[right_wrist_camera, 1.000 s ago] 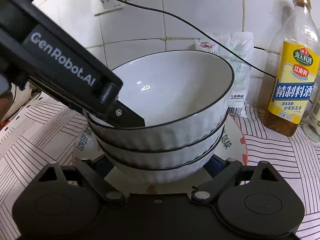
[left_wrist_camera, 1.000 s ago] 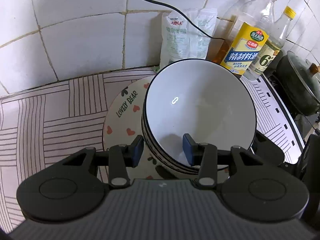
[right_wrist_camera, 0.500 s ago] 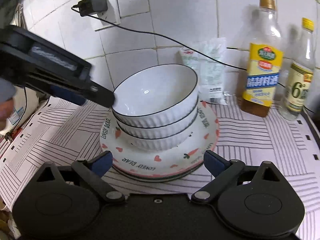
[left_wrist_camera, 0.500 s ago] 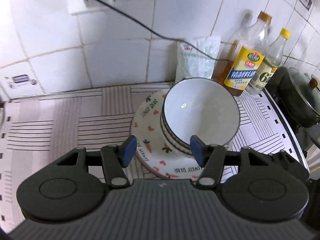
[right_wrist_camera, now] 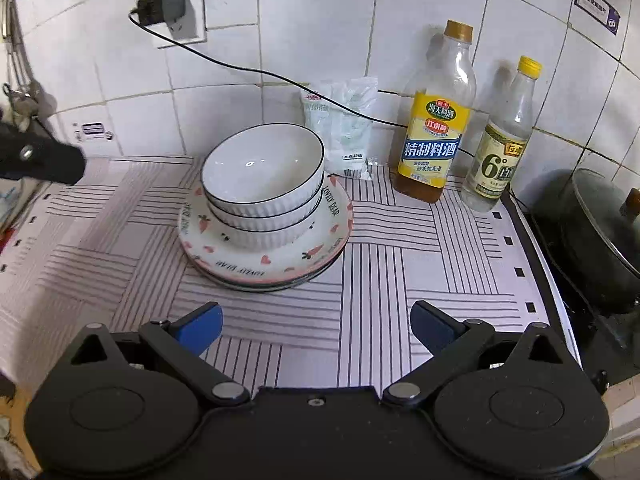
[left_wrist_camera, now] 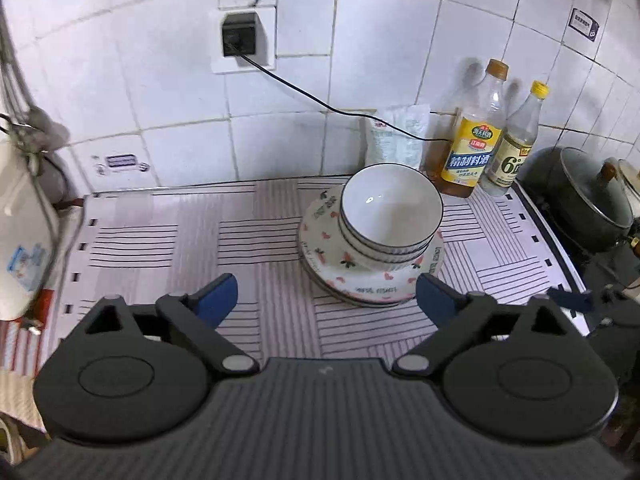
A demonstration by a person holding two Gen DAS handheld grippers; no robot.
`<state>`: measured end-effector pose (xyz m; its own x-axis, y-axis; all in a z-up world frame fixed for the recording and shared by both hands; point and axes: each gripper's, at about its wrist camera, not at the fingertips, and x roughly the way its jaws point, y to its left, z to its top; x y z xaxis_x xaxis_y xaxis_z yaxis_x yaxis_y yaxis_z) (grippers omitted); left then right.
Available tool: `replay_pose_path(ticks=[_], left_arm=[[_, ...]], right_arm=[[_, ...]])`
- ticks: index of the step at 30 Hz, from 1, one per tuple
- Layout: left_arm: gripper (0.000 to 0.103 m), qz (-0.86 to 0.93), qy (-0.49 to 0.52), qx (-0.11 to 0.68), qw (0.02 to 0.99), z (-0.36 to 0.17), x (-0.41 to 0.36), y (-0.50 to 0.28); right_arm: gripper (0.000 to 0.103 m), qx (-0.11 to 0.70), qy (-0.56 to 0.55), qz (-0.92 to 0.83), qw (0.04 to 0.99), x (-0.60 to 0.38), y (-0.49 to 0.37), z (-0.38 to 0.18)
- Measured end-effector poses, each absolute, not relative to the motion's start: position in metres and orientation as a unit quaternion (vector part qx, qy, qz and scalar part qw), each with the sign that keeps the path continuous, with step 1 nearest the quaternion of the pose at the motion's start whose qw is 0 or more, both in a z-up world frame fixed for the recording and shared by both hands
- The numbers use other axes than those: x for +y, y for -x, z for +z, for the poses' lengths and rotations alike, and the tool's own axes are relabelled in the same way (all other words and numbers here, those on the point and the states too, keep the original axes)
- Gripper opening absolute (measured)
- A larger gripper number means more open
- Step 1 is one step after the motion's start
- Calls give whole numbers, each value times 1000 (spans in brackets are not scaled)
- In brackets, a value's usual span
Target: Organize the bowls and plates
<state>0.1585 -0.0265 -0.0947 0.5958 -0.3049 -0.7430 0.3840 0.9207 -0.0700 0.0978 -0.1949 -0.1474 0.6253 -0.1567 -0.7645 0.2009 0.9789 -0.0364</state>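
Observation:
Three white ribbed bowls with dark rims (left_wrist_camera: 390, 216) (right_wrist_camera: 262, 176) sit nested on a stack of heart-and-carrot patterned plates (left_wrist_camera: 372, 284) (right_wrist_camera: 276, 260) on the striped mat. My left gripper (left_wrist_camera: 325, 286) hovers above and in front of the stack, its jaws opening with nothing between them. My right gripper (right_wrist_camera: 316, 312) hangs back from the stack too, jaws still widening and empty. Part of the left gripper's body (right_wrist_camera: 44, 160) shows at the left edge of the right wrist view.
Behind the stack stand a white bag (right_wrist_camera: 344, 128), a yellow-labelled bottle (right_wrist_camera: 434, 136) and a smaller bottle (right_wrist_camera: 500, 152). A lidded dark pot (left_wrist_camera: 588, 200) sits right. A black cable (right_wrist_camera: 240, 66) runs from the wall socket (left_wrist_camera: 240, 38). A white appliance (left_wrist_camera: 20, 232) stands left.
Both grippers have pulled back and up from the bowls. The left jaws, earlier astride the top bowl's rim, spread wide. The right jaws, earlier beside the bottom bowl, widened a little.

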Motion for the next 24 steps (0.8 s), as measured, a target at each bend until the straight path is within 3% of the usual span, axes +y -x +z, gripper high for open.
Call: replay_pose_path(ticks=[12, 24], left_arm=[[97, -113, -95, 406, 902, -53, 2, -96], [101, -88, -103, 386, 912, -26, 20, -53]], right_arm=[[102, 410, -93, -111, 901, -198, -44, -80], [102, 391, -72, -124, 909, -166, -1, -42]])
